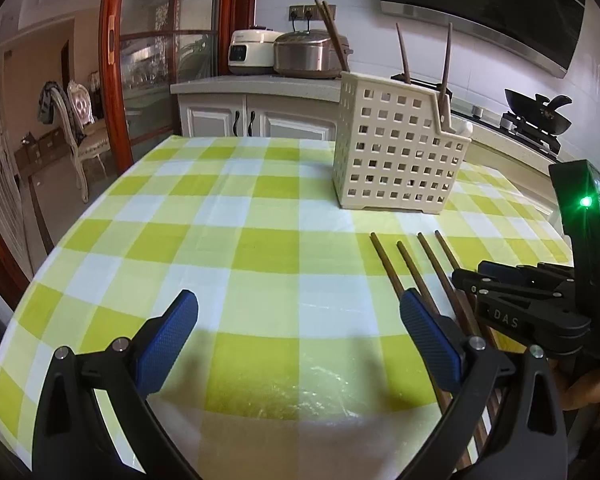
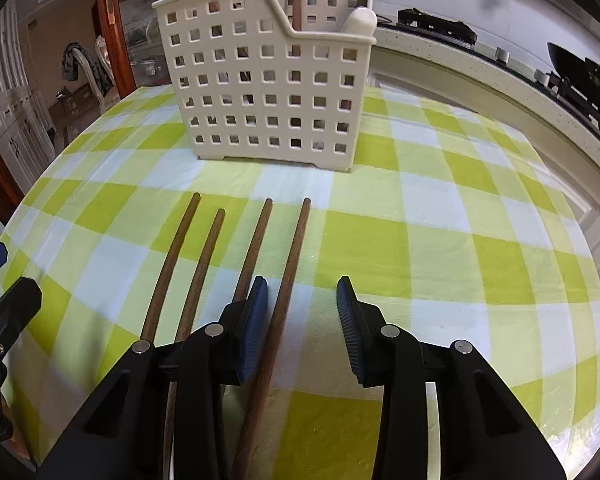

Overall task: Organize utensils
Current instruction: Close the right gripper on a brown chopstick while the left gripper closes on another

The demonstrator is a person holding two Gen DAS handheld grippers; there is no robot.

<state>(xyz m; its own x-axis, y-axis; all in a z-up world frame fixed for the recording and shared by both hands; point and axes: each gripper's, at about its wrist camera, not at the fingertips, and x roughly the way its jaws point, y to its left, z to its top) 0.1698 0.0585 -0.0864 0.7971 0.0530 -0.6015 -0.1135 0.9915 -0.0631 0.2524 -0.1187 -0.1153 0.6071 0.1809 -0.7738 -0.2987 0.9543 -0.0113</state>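
Note:
Several brown chopsticks (image 2: 204, 264) lie side by side on the green-checked tablecloth (image 2: 440, 248), tips toward a cream perforated utensil basket (image 2: 260, 80). My right gripper (image 2: 301, 286) is low over them and open. The rightmost chopstick (image 2: 296, 240) runs between its blue pads, close beside the left pad (image 2: 256, 312) and well apart from the right one. In the left wrist view my left gripper (image 1: 299, 300) stands wide open over bare cloth, holding nothing, with the chopsticks (image 1: 388, 264) by its right finger and the right gripper (image 1: 472, 276) beyond. The basket (image 1: 396, 152) holds upright chopsticks (image 1: 446, 60).
A white rounded handle (image 2: 362, 20) also stands in the basket. Behind the table a counter carries two rice cookers (image 1: 300, 54). A wok sits on the stove (image 1: 540, 112) at the right. A chair (image 1: 80, 120) stands past the table's left edge.

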